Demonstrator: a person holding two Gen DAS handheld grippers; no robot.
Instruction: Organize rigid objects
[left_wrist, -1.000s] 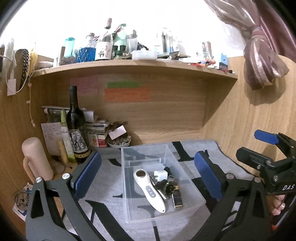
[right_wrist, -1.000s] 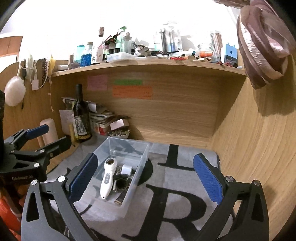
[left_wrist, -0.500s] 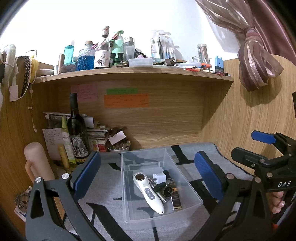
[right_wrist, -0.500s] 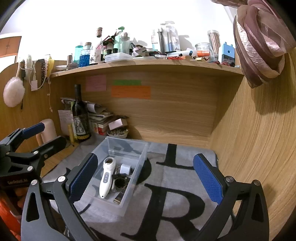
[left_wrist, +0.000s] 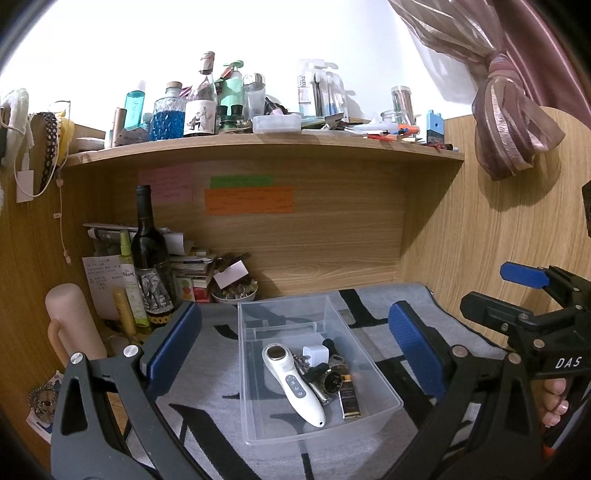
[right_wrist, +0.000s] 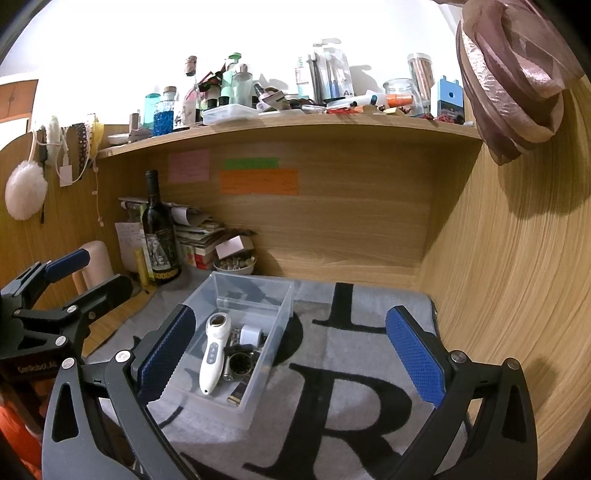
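Here, a clear plastic bin (left_wrist: 317, 373) sits at lower centre of the left wrist view on a grey lettered mat (right_wrist: 354, 387), holding a white handheld device (left_wrist: 293, 382), a charger plug (left_wrist: 315, 355) and small metal items. The left gripper (left_wrist: 295, 343) and right gripper (right_wrist: 291, 354) both gape wide, holding nothing.

One clear bin (left_wrist: 384, 400); one white handheld device (left_wrist: 293, 384); one wine bottle (left_wrist: 149, 254).

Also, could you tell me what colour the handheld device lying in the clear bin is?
White handheld device; the left wrist view shows it best.
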